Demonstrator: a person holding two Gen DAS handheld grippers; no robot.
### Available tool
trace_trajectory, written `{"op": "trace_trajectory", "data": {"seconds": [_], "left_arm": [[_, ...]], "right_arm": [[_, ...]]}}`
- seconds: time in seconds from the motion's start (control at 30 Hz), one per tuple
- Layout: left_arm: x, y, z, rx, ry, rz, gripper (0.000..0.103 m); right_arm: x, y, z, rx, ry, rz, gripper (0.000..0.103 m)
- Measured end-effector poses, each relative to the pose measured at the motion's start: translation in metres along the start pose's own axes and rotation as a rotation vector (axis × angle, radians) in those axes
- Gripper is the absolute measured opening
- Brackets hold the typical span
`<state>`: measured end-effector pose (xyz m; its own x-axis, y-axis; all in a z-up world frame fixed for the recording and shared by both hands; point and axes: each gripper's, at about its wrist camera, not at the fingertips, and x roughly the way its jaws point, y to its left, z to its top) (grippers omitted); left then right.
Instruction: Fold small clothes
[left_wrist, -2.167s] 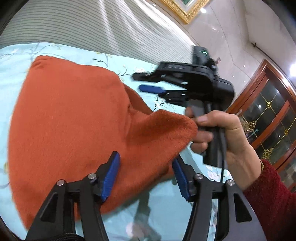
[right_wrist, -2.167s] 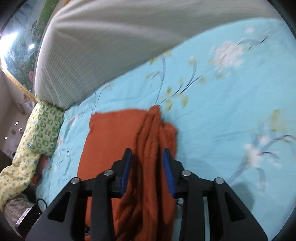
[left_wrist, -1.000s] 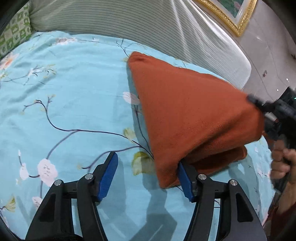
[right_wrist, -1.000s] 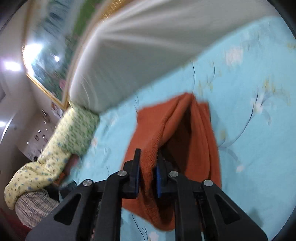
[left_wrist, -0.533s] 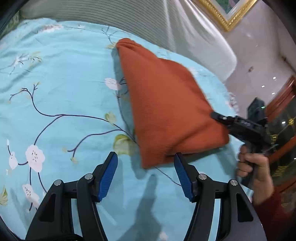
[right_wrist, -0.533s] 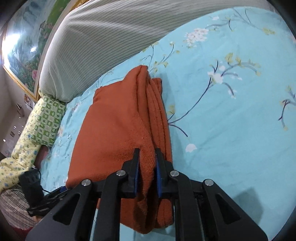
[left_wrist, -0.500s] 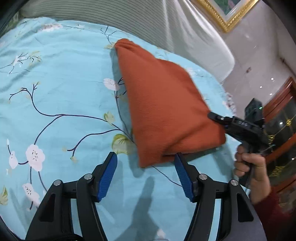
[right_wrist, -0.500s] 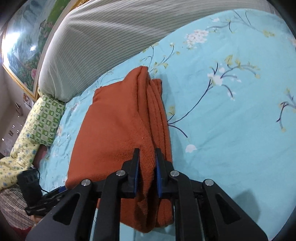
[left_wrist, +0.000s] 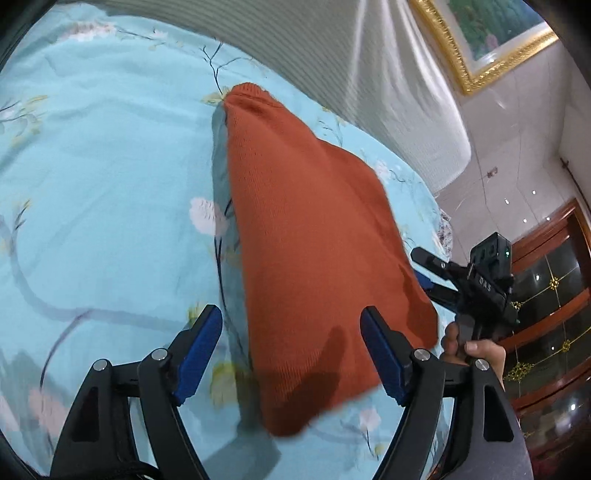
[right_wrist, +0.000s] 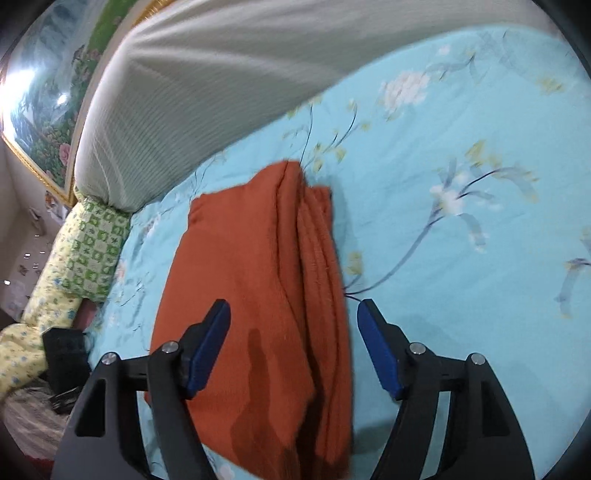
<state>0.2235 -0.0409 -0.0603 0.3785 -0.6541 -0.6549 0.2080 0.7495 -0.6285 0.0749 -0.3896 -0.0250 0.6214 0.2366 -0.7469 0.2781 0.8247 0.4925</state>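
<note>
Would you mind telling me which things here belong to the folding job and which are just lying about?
Job:
- orange knitted garment, folded on the floral bedsheet
- left tongs, open
- right tongs, just opened, garment released

Lying about:
- green patterned pillow
- framed painting
- wooden cabinet

Left wrist view looked forward and down along its black fingers with blue pads (left_wrist: 380, 354), close above the folded rust-orange knitted garment (left_wrist: 310, 251) on the turquoise floral bedsheet (left_wrist: 92, 166). Right wrist view looked down along its own fingers (right_wrist: 207, 350), equally close, from the garment's other side. Both views shared garment, sheet and the grey-white striped pillow (right_wrist: 207, 85).
</note>
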Motion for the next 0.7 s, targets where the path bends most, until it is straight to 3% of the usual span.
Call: {"op": "trace_trajectory", "data": {"seconds": [0.17,0.23,0.3,0.33,0.37,0.43,0.53,0.63,0.7], "left_arm": [[0.034,0.009,0.026,-0.058,0.043,-0.032,0.078],[0.041,0.013,0.033,-0.090,0.022,-0.055,0.078],[0.045,0.013,0.035,-0.101,0.005,-0.065,0.074],[0.046,0.011,0.036,-0.099,-0.001,-0.068,0.061],[0.049,0.010,0.036,-0.093,0.003,-0.066,0.050],[0.052,0.009,0.036,-0.091,0.009,-0.065,0.041],[0.036,0.008,0.034,-0.098,-0.020,-0.118,0.028],[0.004,0.003,0.025,-0.072,-0.058,-0.137,0.027],[-0.028,0.000,0.017,-0.037,-0.103,-0.101,0.027]], "right_arm": [[0.034,-0.013,0.012,0.031,0.076,0.067,0.072],[0.040,-0.014,0.016,0.030,0.081,0.104,0.072],[0.048,-0.010,0.018,0.010,0.114,0.131,0.063],[0.054,-0.008,0.017,0.003,0.142,0.138,0.039],[0.058,-0.007,0.014,0.010,0.156,0.148,0.036],[0.057,-0.008,0.009,0.043,0.131,0.183,0.033],[0.047,-0.006,0.000,0.103,0.095,0.264,0.031],[0.042,0.017,-0.009,0.095,0.092,0.324,0.031],[0.042,0.044,-0.016,0.066,0.107,0.350,0.030]]}}
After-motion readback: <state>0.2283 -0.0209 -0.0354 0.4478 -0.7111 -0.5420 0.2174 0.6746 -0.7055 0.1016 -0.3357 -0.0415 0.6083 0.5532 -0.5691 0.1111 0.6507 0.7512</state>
